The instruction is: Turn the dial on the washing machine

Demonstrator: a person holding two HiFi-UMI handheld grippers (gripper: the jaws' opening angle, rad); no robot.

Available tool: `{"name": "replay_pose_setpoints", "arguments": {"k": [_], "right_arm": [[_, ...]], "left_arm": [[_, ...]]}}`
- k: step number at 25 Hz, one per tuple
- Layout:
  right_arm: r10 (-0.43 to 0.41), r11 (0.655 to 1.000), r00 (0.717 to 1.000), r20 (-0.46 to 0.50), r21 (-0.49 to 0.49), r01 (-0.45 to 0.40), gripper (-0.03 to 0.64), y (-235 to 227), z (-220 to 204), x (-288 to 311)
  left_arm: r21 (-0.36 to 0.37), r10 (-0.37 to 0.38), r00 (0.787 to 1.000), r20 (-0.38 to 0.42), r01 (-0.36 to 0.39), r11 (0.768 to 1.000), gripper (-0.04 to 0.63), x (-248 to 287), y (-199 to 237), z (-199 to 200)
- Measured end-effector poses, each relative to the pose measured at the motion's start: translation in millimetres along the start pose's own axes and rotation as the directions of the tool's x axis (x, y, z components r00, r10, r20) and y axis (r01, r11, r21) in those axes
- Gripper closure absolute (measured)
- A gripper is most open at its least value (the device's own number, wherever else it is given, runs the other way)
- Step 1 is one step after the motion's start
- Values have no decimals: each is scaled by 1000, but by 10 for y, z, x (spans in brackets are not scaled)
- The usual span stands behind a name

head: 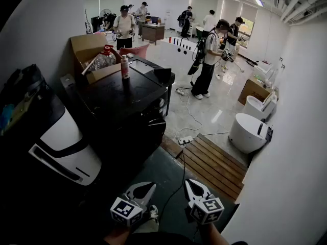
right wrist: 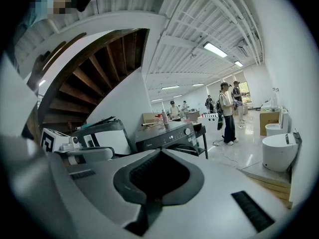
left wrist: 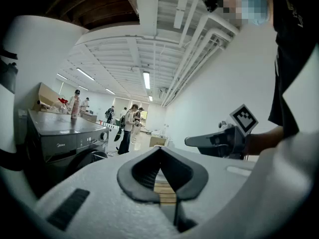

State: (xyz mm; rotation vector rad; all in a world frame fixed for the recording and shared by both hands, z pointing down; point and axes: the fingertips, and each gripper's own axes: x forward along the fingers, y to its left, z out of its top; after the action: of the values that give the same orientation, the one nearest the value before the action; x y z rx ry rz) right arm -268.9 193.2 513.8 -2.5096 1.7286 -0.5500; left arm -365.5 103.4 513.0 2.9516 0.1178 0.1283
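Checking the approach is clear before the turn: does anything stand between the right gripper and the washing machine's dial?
Nothing visible does. The right gripper, shut and empty, looks straight at the dial on the front of the washing machine, unobstructed beyond its tips; only open floor lies between.

The head view looks from above, forward and steeply down. The left gripper (head: 143, 189) and right gripper (head: 196, 188) sit close at its bottom edge, and the washer (head: 122, 103) stands farther off, left of centre. The left gripper view looks from low down, about level along its jaws, with the washer at its left and the right gripper at its right. The right gripper view tilts slightly down, with the washer ahead and the left gripper at its left. All three views share the washer and the people (head: 207, 60) beyond.
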Motion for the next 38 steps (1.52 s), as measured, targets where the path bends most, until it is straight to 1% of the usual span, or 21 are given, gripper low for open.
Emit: {"name": "replay_pose_setpoints", "arguments": {"k": [2,4,5,6,7,8,11,17,19,22,26,31,34,38], "right_arm": [[15,1000,1000,5,-6,-15,617,-18,49,97],[27,999,1000,15,-22,-27,614,-39,121,222],[38,999,999,21,-26,-37,572,-46,163,299],[52,998,998,25,-24,-51,480,-51,211,379],[64,998,998,26,-22,-63,436,-66,254,456],[69,997,997,25,-22,-68,430,-94,292,527],[65,998,997,29,-22,-65,373,-205,396,739],[42,999,998,41,-6,-42,354,-318,648,1102],[43,999,999,30,-2,-43,350,-358,656,1204],[47,999,999,6,-22,-47,345,-522,590,1334],[53,999,999,-5,-8,-53,345,-770,659,1477],[129,991,991,-37,-24,-130,345,-1123,790,1749],[191,980,980,-63,-44,-194,345,-1360,900,1915],[275,958,957,-93,-60,-281,344,-1668,1041,2078]], "left_arm": [[-4,22,1000,-7,-22,1000,584,74,92,61],[-22,35,999,-16,-35,999,576,174,202,40],[-36,36,999,-19,-37,999,494,237,259,16],[-48,35,999,-20,-36,998,423,302,311,8],[-56,35,999,-22,-36,998,401,366,358,22],[-59,35,999,-26,-36,998,400,425,401,51],[-46,38,999,-25,-39,998,400,582,564,145],[-54,30,999,-25,-31,998,400,797,916,252],[-65,34,999,-38,-36,997,400,858,1033,232],[-86,47,998,-49,-51,995,400,990,1136,197],[-84,63,996,-61,-69,994,400,1220,1185,180],[-85,164,986,-44,-167,982,400,1585,1315,279],[-93,233,972,-24,-235,968,400,1848,1348,365],[-95,313,950,-16,-313,945,400,2196,1323,404]]}}
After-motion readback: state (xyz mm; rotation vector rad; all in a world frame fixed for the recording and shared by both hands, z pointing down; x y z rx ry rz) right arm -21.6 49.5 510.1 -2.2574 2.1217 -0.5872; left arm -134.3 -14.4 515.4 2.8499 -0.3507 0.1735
